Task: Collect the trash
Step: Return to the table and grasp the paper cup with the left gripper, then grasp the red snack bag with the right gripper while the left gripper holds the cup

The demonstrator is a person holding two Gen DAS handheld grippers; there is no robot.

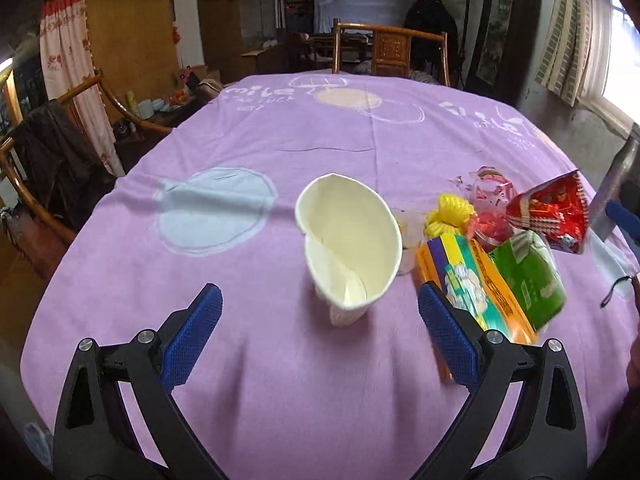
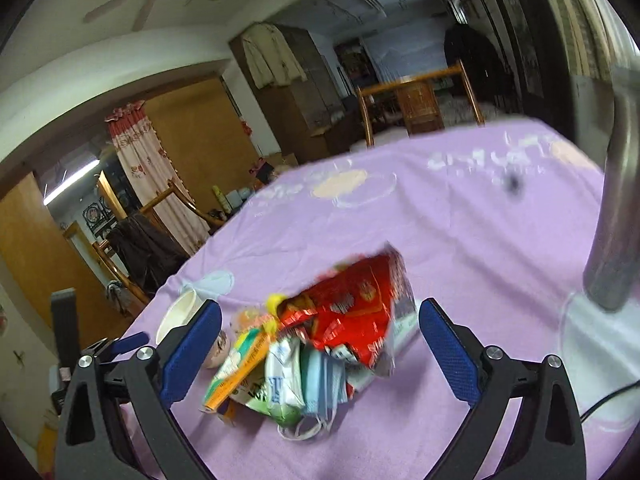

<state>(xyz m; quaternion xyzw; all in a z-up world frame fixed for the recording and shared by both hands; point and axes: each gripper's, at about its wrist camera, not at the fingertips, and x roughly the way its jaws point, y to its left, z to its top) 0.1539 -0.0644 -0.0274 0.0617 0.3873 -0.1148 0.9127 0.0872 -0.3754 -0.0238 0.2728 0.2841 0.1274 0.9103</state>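
A crumpled white paper cup (image 1: 348, 248) stands on the purple tablecloth (image 1: 280, 380), just ahead of my open, empty left gripper (image 1: 320, 344). To its right lies a trash pile: an orange and purple packet (image 1: 468, 276), a green pack (image 1: 528, 276), a red snack bag (image 1: 552, 212), a yellow cord (image 1: 448, 208) and clear plastic (image 1: 488, 188). In the right wrist view my open, empty right gripper (image 2: 320, 356) hovers over the same pile, with the red snack bag (image 2: 352, 312), a blue face mask (image 2: 324, 380), the orange packet (image 2: 236, 364) and the cup (image 2: 180, 316).
Wooden chairs stand at the table's far side (image 1: 390, 54) and left side (image 1: 52, 152). A grey metal pole (image 2: 616, 208) rises at the right. A black cable (image 2: 608, 396) lies on the cloth near the right gripper.
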